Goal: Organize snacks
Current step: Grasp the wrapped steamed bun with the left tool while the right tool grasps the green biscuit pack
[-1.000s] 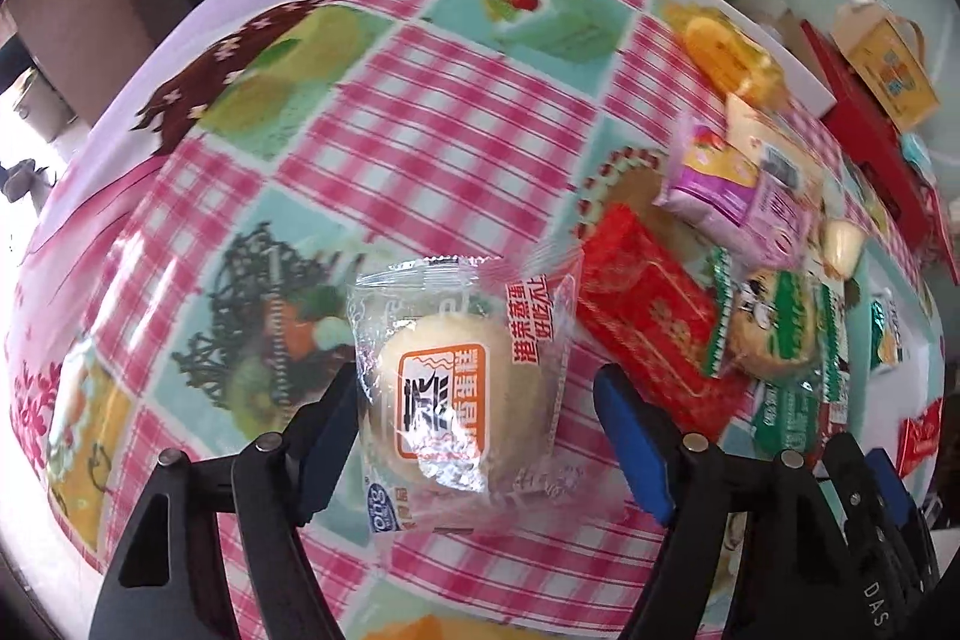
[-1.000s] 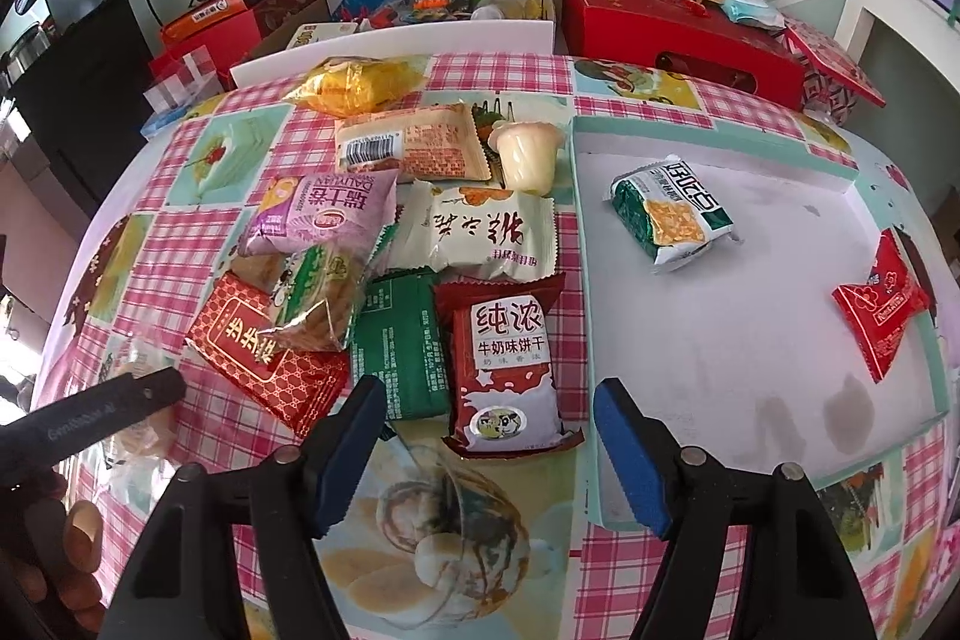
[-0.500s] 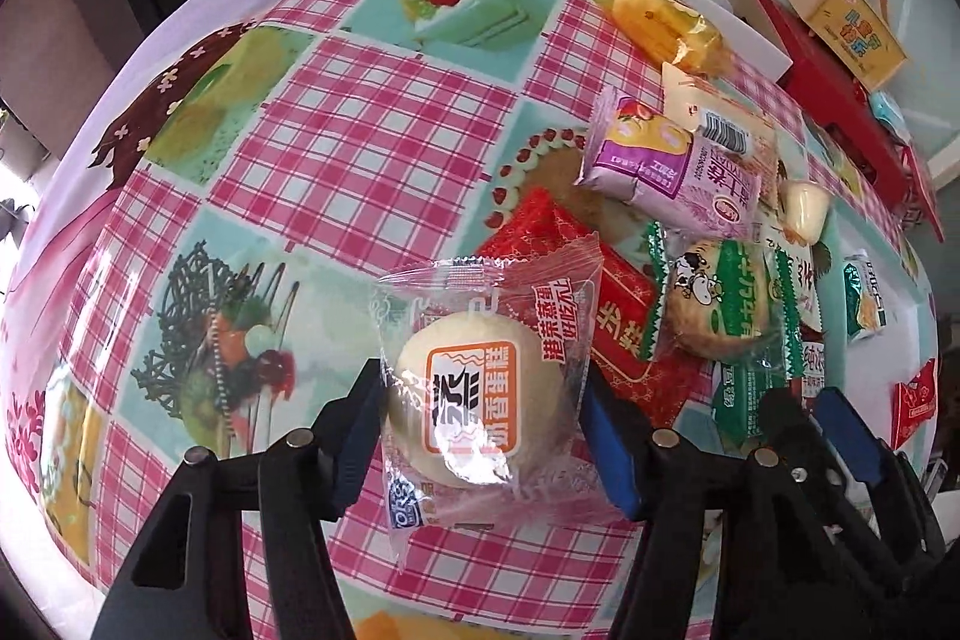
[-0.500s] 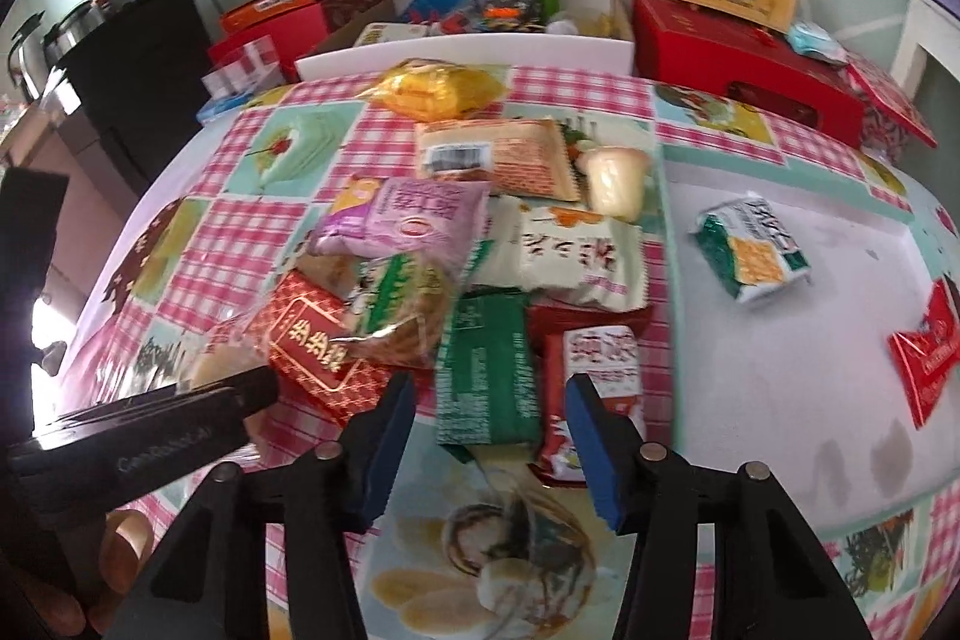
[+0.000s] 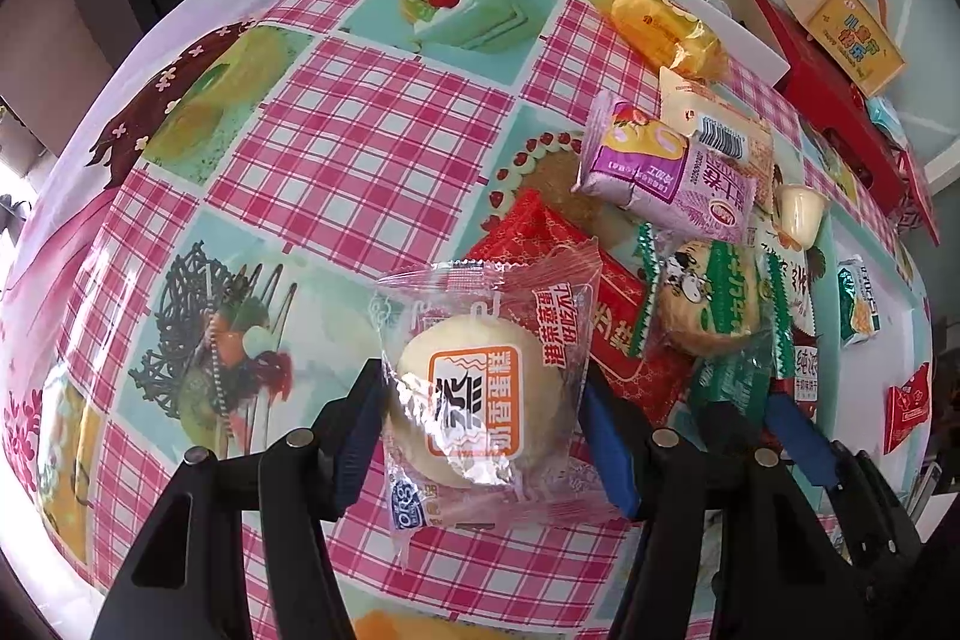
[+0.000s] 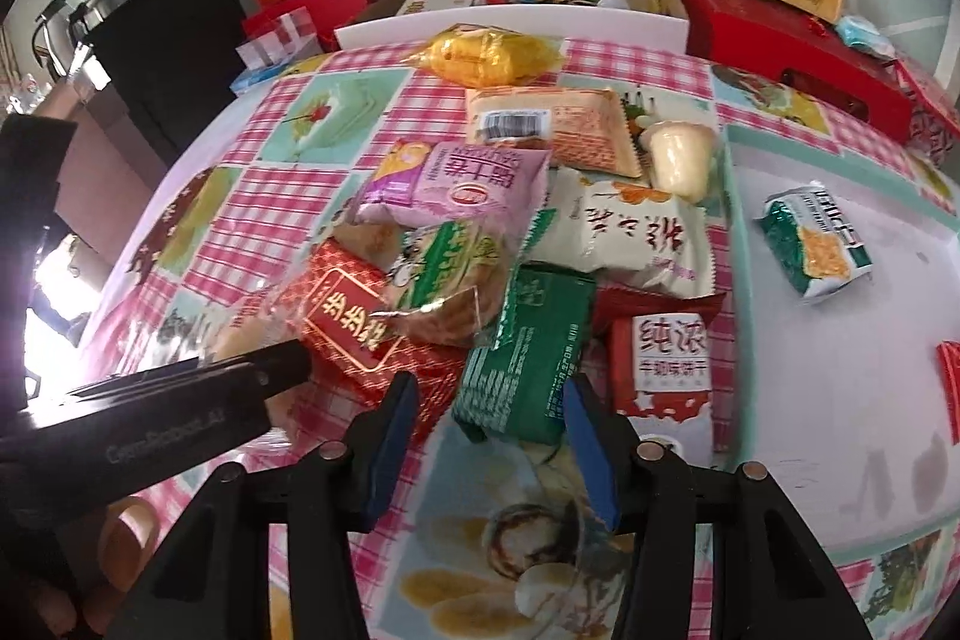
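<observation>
Since a second ago the left claw [image 5: 483,424] has pinched in on the clear-wrapped steamed cake [image 5: 480,388], its blue pads now pressing both sides. The right claw [image 6: 489,436] has swung from the red 纯浓 milk biscuit pack [image 6: 666,370] to the dark green packet [image 6: 528,358]; its jaws are closing around that packet's near end (contact unclear). The cake's orange label reads 蒸 奶香蛋糕. Crowding the checked surface [image 5: 360,142] beside it: a red 步步 pack [image 6: 354,322], a purple packet [image 6: 462,184], and a yellow bag [image 6: 486,55].
</observation>
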Demonstrator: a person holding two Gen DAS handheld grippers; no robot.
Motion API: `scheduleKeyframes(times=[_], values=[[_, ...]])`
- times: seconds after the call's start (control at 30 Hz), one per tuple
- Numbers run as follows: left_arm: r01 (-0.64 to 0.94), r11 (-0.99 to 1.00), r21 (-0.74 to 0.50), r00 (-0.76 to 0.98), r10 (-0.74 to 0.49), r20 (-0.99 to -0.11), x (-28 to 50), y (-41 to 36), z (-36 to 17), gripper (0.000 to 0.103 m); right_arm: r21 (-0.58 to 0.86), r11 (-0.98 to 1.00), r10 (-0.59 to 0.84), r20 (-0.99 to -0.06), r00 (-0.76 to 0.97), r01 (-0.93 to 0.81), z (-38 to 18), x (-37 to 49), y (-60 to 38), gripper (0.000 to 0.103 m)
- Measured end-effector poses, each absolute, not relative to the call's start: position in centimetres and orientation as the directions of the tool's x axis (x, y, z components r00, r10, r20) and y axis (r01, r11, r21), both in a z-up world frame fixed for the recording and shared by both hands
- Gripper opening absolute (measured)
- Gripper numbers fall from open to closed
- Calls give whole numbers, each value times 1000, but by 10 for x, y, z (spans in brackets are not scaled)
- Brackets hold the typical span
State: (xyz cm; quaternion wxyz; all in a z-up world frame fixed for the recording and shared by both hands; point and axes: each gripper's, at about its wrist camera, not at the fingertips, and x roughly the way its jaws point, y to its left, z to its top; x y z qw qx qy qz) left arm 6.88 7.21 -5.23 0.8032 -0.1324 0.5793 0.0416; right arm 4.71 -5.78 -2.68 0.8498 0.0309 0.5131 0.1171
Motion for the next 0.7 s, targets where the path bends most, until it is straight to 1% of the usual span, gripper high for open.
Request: scheduleKeyframes(times=[0.1,0.23,0.5,0.6,0.7], values=[[-219,961,-170,326,-92,-941,68,73,-50,64,149,975,207,-872,443,-163,-30,48,-55,46],[-211,963,-170,326,-95,-941,69,73,-49,64,137,978,194,-878,438,-158,-36,51,-54,46],[-185,974,-134,287,-77,-955,72,59,-59,64,58,985,124,-892,436,-163,-47,54,-45,46],[-179,977,-115,289,-60,-956,73,55,-61,64,25,986,96,-892,441,-165,-53,56,-43,45],[-170,982,-84,290,-31,-957,74,48,-62,64,28,987,97,-890,445,-160,-54,57,-44,45]])
